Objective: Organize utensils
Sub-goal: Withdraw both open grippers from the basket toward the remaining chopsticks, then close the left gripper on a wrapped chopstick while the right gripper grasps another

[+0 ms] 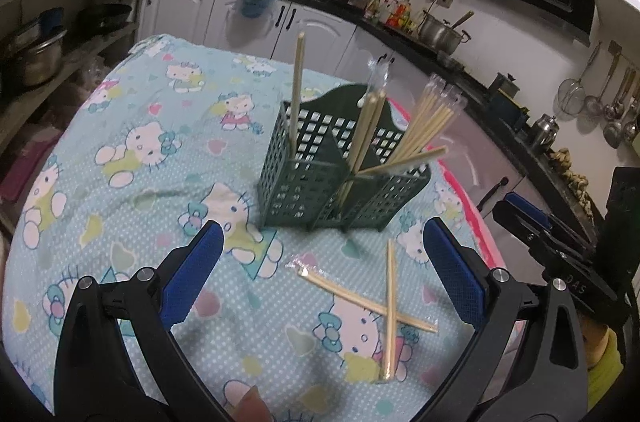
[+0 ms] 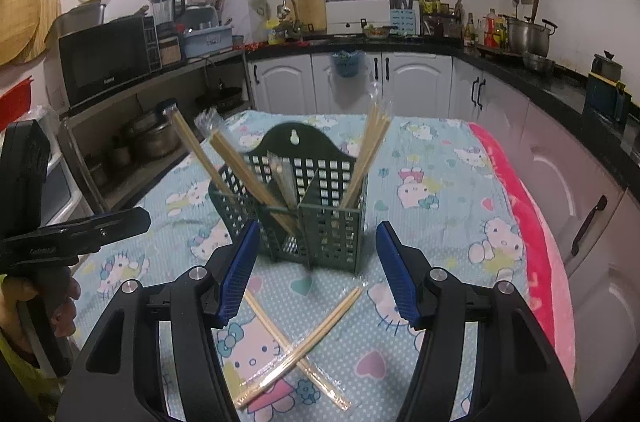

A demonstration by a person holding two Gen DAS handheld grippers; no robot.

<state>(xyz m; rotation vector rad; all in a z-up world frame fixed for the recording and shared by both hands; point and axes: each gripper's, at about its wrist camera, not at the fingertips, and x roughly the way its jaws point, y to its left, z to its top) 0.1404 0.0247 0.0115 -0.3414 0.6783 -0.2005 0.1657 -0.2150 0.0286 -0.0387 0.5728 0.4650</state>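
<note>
A dark green slotted utensil holder (image 1: 320, 190) (image 2: 320, 234) stands on the cartoon-cat tablecloth (image 1: 140, 150), with several wrapped bamboo chopsticks (image 1: 416, 126) leaning out of its compartments. On the cloth in front of it lie two wrapped chopstick pairs crossed over each other (image 1: 389, 306) (image 2: 294, 348). My left gripper (image 1: 323, 224) is open above the cloth, with the crossed pairs just right of its middle. My right gripper (image 2: 318, 224) is open too, over the crossed pairs, and its pads (image 2: 240, 270) touch nothing. Each gripper shows at the edge of the other's view.
A pink blanket (image 2: 516, 206) runs along the table's right side. Kitchen cabinets (image 2: 416, 82) and a dark counter wrap behind and to the right. Shelves with pots (image 2: 152, 138) and a microwave (image 2: 104, 62) stand on the left. A hand (image 2: 60, 302) holds the left gripper's handle.
</note>
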